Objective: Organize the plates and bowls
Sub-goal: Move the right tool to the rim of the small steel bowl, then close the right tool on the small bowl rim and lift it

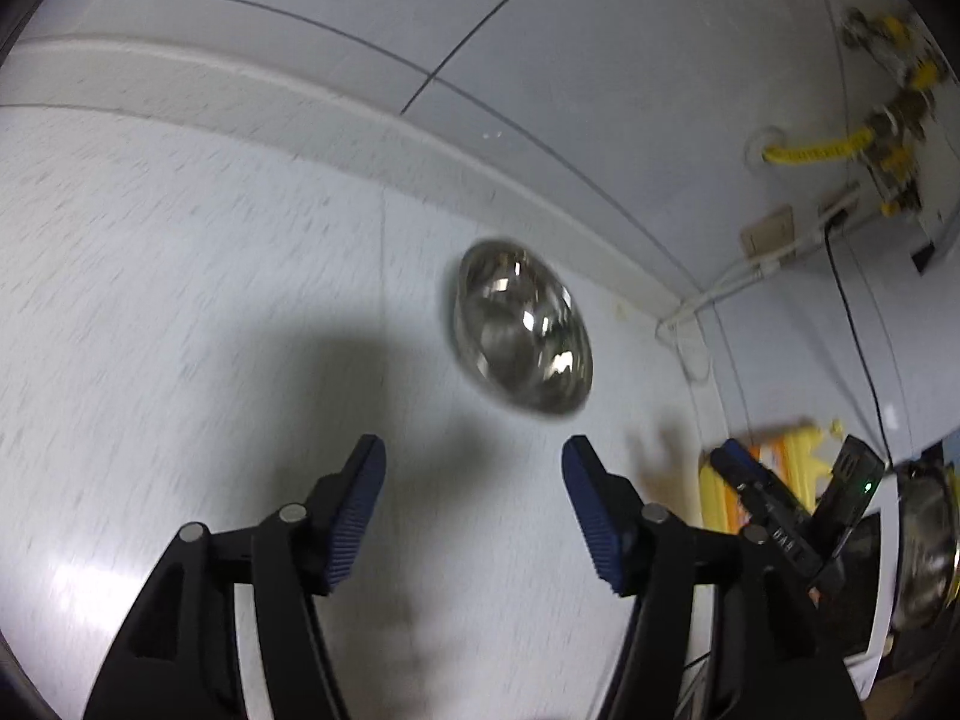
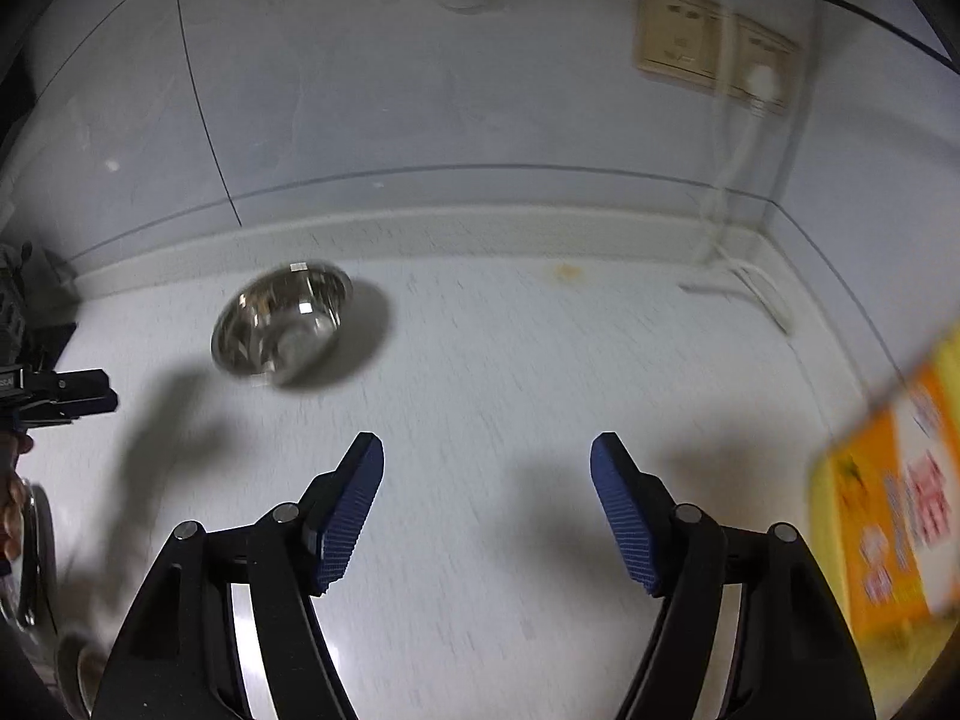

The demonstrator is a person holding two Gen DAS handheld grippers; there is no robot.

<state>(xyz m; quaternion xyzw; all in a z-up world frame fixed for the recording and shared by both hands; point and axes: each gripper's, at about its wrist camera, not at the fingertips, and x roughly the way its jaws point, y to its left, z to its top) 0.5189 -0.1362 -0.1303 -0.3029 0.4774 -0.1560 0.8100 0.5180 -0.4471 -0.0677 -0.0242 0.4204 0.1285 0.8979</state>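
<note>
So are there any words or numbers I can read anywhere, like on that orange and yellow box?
Orange and yellow box: red and white print, too blurred to read.
Black part of the right gripper: small white letters, too blurred to read.
Black device at the left edge: a white label cut off by the edge, not readable.
Steel bowl and wall sockets: no words visible.

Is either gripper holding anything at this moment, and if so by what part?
Nothing is held. The left gripper and right gripper are both open with only countertop between the fingers; the steel bowl sits apart on the counter.
</note>
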